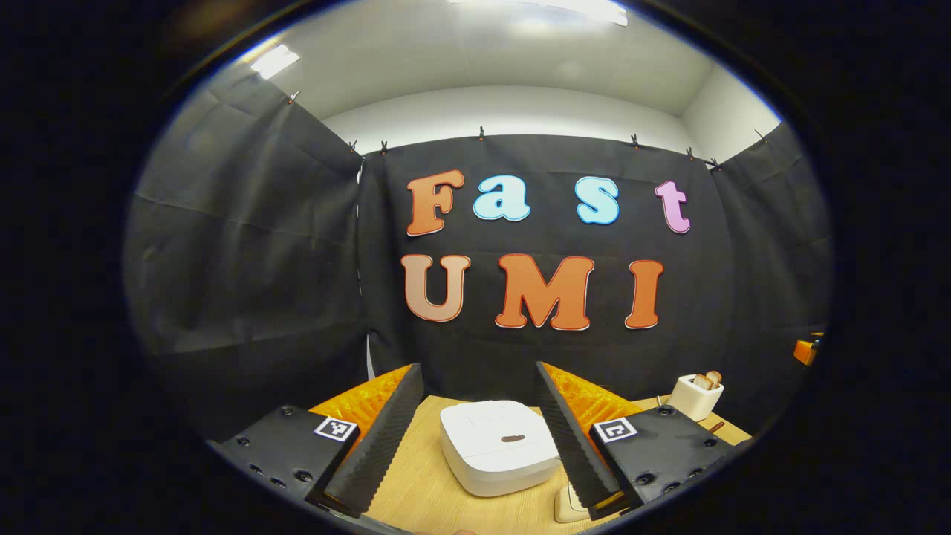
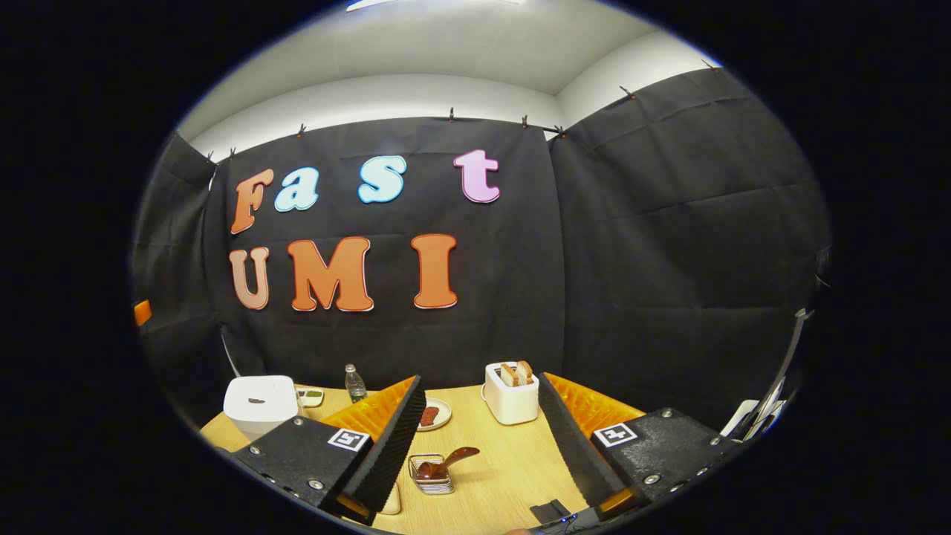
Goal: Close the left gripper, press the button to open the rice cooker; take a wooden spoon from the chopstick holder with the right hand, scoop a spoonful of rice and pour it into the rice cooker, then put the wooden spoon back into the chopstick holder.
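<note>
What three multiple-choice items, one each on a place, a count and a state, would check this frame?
1. In the right gripper view, where does the toaster stand relative to the wire holder with the wooden spoon?
A. Farther back on the table, toward the cloth wall
B. Inside the holder
C. On top of the rice cooker

2. How many slices of bread stick up from the toaster?
A. None
B. Two
C. Five

3. What is the state of the rice cooker lid?
A. Standing wide open
B. Removed and lying on the table
C. Down, shut

Answers: 1 A, the toaster sits behind the holder, near the wall. 2 B, two slices show side by side in its top. 3 C, the flat white lid lies closed on the body, seen between the open left tongs.
</note>
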`<state>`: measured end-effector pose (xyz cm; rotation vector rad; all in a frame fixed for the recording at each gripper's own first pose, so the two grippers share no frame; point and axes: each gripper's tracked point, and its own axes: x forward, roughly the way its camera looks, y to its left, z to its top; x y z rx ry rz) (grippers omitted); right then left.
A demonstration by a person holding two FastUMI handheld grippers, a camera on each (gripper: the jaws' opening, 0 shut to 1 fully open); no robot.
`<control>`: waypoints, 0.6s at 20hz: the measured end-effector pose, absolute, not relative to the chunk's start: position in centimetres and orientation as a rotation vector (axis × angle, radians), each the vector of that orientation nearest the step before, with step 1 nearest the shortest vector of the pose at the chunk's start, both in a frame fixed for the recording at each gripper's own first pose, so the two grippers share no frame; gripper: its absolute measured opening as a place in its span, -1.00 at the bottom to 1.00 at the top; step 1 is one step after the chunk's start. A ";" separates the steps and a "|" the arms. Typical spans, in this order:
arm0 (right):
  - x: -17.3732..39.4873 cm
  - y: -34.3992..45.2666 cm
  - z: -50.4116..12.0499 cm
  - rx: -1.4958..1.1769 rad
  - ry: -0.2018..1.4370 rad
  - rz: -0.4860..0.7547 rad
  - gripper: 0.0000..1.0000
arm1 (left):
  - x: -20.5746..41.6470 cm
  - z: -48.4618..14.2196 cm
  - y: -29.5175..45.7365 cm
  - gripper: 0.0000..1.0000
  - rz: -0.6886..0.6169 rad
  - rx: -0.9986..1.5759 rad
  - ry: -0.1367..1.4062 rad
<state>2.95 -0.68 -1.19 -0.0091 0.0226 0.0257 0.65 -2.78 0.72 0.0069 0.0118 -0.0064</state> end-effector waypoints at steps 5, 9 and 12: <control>3.0 -0.1 -0.4 -0.051 0.003 0.027 0.88 | 0.8 0.8 -2.1 0.98 0.008 0.020 0.020; 2.9 0.2 -0.2 -0.064 0.001 0.028 0.88 | 0.8 0.6 -1.9 0.98 0.013 0.002 0.027; 2.9 0.4 -0.5 -0.069 0.012 0.031 0.88 | 0.8 0.2 -1.5 0.97 0.020 0.006 0.042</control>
